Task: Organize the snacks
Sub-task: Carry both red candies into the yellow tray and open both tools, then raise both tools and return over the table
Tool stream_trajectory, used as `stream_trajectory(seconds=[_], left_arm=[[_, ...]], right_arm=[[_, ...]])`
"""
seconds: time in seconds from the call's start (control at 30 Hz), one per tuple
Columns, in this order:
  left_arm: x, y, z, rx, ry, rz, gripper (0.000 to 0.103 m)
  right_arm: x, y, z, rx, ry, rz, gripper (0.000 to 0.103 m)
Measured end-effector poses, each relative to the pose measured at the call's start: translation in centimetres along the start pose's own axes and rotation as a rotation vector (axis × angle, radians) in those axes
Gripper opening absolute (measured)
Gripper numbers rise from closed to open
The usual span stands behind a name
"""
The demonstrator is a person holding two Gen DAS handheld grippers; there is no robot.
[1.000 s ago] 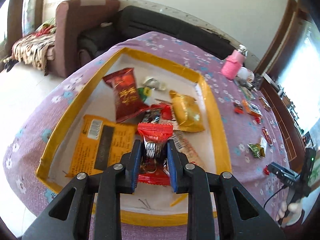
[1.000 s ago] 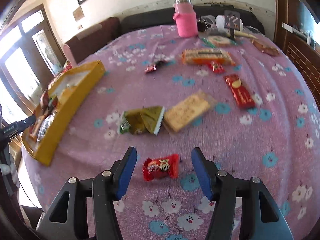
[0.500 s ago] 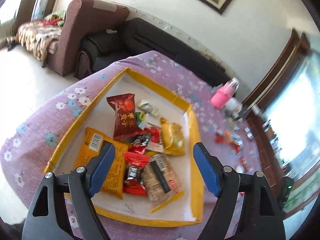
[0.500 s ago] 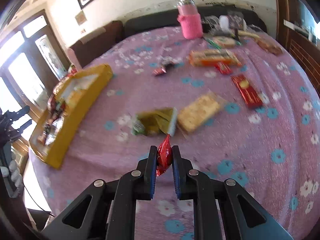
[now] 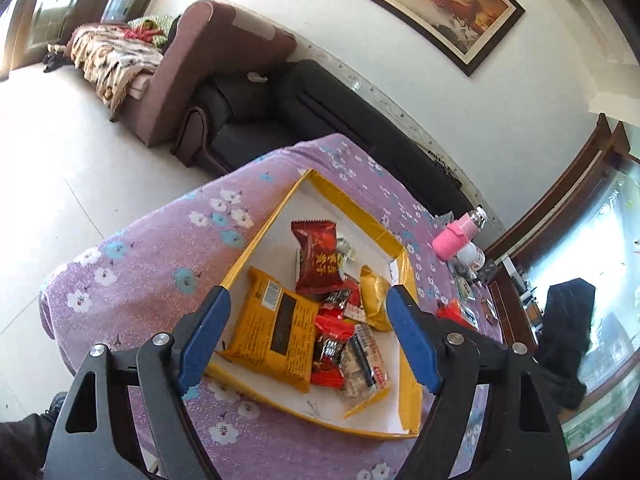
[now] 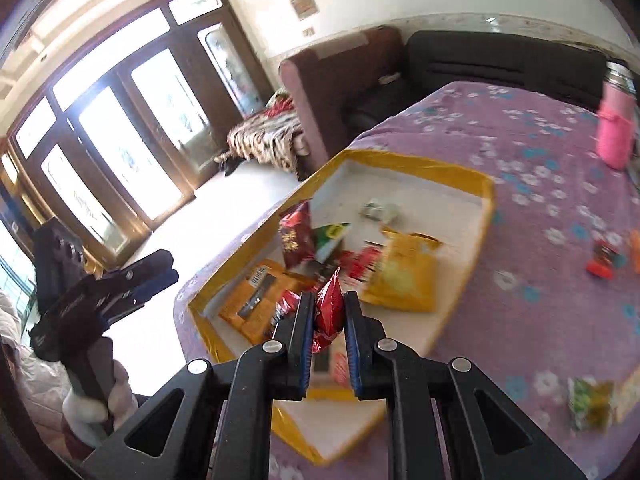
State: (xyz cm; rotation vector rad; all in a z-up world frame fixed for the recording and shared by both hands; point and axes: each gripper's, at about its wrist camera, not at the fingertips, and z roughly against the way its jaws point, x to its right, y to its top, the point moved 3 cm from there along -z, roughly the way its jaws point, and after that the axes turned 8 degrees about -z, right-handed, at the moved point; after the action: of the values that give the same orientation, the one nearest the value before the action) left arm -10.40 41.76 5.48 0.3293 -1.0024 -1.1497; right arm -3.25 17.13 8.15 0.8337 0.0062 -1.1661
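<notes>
A small red candy packet (image 6: 330, 314) stands on edge, pinched in my shut right gripper (image 6: 329, 298), which hovers over the near end of the yellow tray (image 6: 486, 208). The tray holds several snacks: an orange packet (image 5: 276, 332), a dark red packet (image 5: 318, 258), a yellow packet (image 5: 374, 296) and small red wrappers (image 5: 334, 326). My left gripper (image 5: 308, 295) is open and empty, held back above the tray's (image 5: 411, 360) near edge. From the right wrist view, the left gripper (image 6: 170, 268) is off the table's left side, gripped by a gloved hand (image 6: 92, 400).
The table wears a purple flowered cloth (image 6: 540, 184). A pink bottle (image 6: 616, 132) stands at its far right. Loose snacks lie right of the tray: a red one (image 6: 602, 260) and a green packet (image 6: 588, 402). Sofas (image 5: 248, 96) stand beyond the table.
The left gripper opened, left its red snack in the tray and drew back and up. The right gripper shut on the red candy packet, lifted it and carried it left over the tray.
</notes>
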Motion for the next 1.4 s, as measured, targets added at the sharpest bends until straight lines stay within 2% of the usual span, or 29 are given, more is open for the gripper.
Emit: stream_trajectory(seconds=[0.1, 0.17, 0.23, 0.3, 0.5, 0.6, 0.7, 0.77, 0.83, 0.9, 0.97, 1.07, 1.27, 1.33, 1.4], left_arm=[[-0.8, -0.1, -0.3, -0.011, -0.004, 0.0, 0.081], [-1.2, -0.1, 0.0, -0.006, 0.013, -0.014, 0.081], [-1.5, -0.1, 0.4, 0.003, 0.033, -0.039, 0.081], [-1.5, 0.0, 0.6, 0.007, 0.063, -0.068, 0.081], [-0.5, -0.4, -0.6, -0.042, 0.061, -0.085, 0.081], [0.6, -0.4, 0.1, -0.034, 0.068, -0.088, 0.081], [2.2, -0.1, 2.1, 0.015, 0.083, -0.088, 0.081], [3.3, -0.1, 2.9, 0.039, 0.124, -0.121, 0.081], [4.6, -0.1, 3.2, 0.038, 0.121, -0.141, 0.082], [6.3, -0.4, 2.9, 0.013, 0.078, -0.166, 0.082], [8.0, -0.9, 2.4, -0.016, 0.056, -0.198, 0.082], [10.5, -2.2, 1.3, -0.076, -0.009, -0.246, 0.082], [14.9, -5.0, -1.2, -0.15, -0.094, -0.338, 0.082], [16.3, -6.0, -2.3, -0.186, -0.122, -0.364, 0.082], [17.6, -6.8, -3.1, -0.217, -0.136, -0.391, 0.082]], right_arm=[[-1.1, 1.0, -4.4, -0.049, -0.044, 0.013, 0.014], [-0.9, 1.5, -6.7, -0.07, -0.078, 0.008, 0.018], [0.2, 1.7, -8.0, -0.066, -0.111, -0.024, 0.021], [0.8, 1.7, -7.9, -0.057, -0.101, -0.056, 0.027], [0.7, 0.4, -3.4, 0.033, -0.115, -0.031, 0.049], [-0.4, 0.2, -1.1, 0.059, -0.093, -0.004, 0.049], [-2.8, 1.6, 2.5, 0.126, -0.015, 0.018, 0.049], [-4.7, 2.0, 5.7, 0.201, 0.032, 0.059, 0.057], [-5.5, 1.1, 8.1, 0.284, 0.016, 0.113, 0.078], [-5.0, -0.4, 9.0, 0.306, -0.013, 0.143, 0.082], [-3.3, -1.7, 9.1, 0.281, -0.041, 0.134, 0.082], [2.1, -3.7, 9.9, 0.258, -0.107, 0.034, 0.082], [18.9, -7.8, 16.0, 0.238, -0.259, -0.35, 0.081], [23.2, -8.9, 18.0, 0.246, -0.307, -0.443, 0.081], [25.6, -9.5, 18.6, 0.236, -0.327, -0.486, 0.081]])
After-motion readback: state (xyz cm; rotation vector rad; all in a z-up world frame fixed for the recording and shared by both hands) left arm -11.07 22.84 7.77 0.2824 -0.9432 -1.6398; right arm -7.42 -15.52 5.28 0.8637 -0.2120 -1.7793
